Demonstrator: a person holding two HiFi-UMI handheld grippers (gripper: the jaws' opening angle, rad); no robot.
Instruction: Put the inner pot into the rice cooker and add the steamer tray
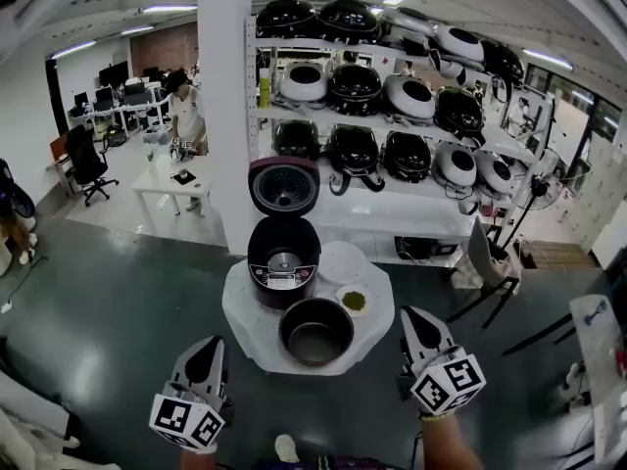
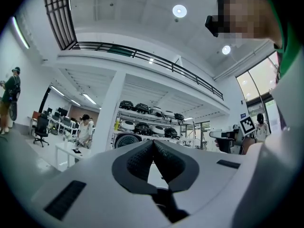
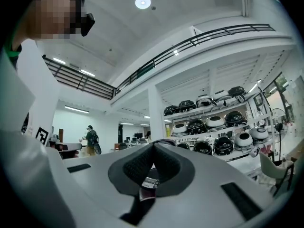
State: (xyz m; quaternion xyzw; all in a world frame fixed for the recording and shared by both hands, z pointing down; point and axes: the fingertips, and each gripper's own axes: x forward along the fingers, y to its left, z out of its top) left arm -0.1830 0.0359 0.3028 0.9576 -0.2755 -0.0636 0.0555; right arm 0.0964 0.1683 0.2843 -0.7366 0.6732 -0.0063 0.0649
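Observation:
In the head view a small round white table (image 1: 247, 333) holds the maroon and black rice cooker (image 1: 283, 258), whose lid stands open. The dark inner pot (image 1: 315, 332) sits on the table in front of the cooker. To the cooker's right lies the white steamer tray (image 1: 342, 260). My left gripper (image 1: 212, 347) hangs short of the table's left front, apart from everything. Off the table's right front is my right gripper (image 1: 413, 317), also touching nothing. Both point level at the shelves. The left gripper (image 2: 153, 144) and the right gripper (image 3: 153, 149) each show pads pressed together with nothing between.
A small bowl of green stuff (image 1: 354, 302) sits beside the pot. Behind the table stand a white pillar (image 1: 223, 96) and shelves (image 1: 392, 179) with several rice cookers. A person (image 1: 184, 114) stands at a white desk at the back left. A chair (image 1: 487, 260) stands to the right.

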